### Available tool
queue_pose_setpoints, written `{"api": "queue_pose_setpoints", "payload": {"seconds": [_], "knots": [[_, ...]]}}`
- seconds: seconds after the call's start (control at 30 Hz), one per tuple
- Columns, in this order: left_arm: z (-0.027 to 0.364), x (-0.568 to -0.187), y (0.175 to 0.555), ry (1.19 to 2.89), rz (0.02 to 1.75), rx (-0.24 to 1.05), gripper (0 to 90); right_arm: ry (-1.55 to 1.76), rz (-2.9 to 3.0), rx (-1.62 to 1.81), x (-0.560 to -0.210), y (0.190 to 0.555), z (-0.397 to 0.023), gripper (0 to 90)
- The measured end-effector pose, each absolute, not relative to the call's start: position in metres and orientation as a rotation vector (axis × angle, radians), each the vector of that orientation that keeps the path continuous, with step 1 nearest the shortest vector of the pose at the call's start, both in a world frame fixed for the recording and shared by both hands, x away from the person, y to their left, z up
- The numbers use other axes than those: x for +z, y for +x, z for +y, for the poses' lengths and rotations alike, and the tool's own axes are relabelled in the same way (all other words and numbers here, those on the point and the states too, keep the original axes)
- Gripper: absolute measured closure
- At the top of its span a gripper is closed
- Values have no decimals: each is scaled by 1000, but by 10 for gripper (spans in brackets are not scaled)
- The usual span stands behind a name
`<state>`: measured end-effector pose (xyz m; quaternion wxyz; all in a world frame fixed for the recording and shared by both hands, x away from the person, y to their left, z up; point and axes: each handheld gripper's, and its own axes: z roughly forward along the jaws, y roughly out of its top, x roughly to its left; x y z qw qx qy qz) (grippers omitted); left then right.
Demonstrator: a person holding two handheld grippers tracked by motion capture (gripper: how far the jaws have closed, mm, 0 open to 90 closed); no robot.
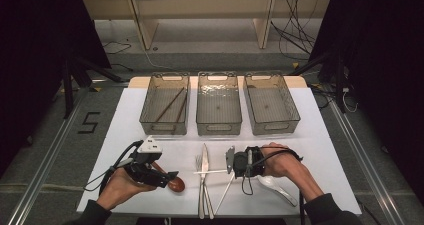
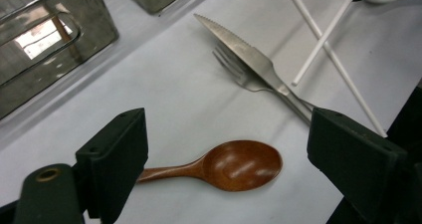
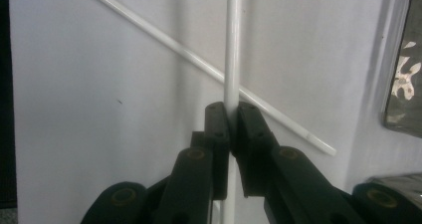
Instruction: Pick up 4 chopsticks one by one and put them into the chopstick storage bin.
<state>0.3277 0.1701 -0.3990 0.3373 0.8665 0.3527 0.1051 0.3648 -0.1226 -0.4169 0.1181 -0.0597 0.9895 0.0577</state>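
At the near edge of the high view both sleeves are cut off by the frame, and so are the handle ends of the knife (image 1: 205, 177) and fork (image 1: 199, 185) that lie side by side on the white surface (image 1: 125, 135). The left tool (image 1: 170, 177) rests low over the surface, its jaws wide apart around nothing; in the left gripper view the wooden spoon (image 2: 234, 165) lies between them on the surface, its handle end hidden behind the left jaw. The left hand (image 1: 120, 185) cups the tool from below, palm up. A white spoon (image 1: 275, 186) lies near the right wrist, partly covered by it. The right hand (image 1: 280, 161) is turned inward, pointing the right tool (image 1: 229, 171) toward the knife. Its jaws are clamped on a white chopstick (image 3: 232, 45); the held end is lost behind the pads. That stick crosses over a second chopstick (image 3: 164, 42) lying on the surface, with its ends cut off in the right gripper view. Farther back stand three clear bins; the left bin (image 1: 165, 105) holds brown chopsticks (image 1: 170, 105), hard to make out through its walls.
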Motion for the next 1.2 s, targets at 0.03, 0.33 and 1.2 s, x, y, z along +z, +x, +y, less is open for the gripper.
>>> {"api": "queue_pose_setpoints", "payload": {"seconds": [0.03, 0.33, 1.2], "knots": [[168, -398, 328, 2257, 912, 271, 157, -172, 2895, 170, -416, 364, -122, 851], [149, -395, 330, 2282, 861, 244, 157, -178, 2901, 192, -415, 363, -120, 851], [95, -412, 347, 2507, 687, 18, 359, -254, 2890, 199, -413, 348, -103, 850]]}}
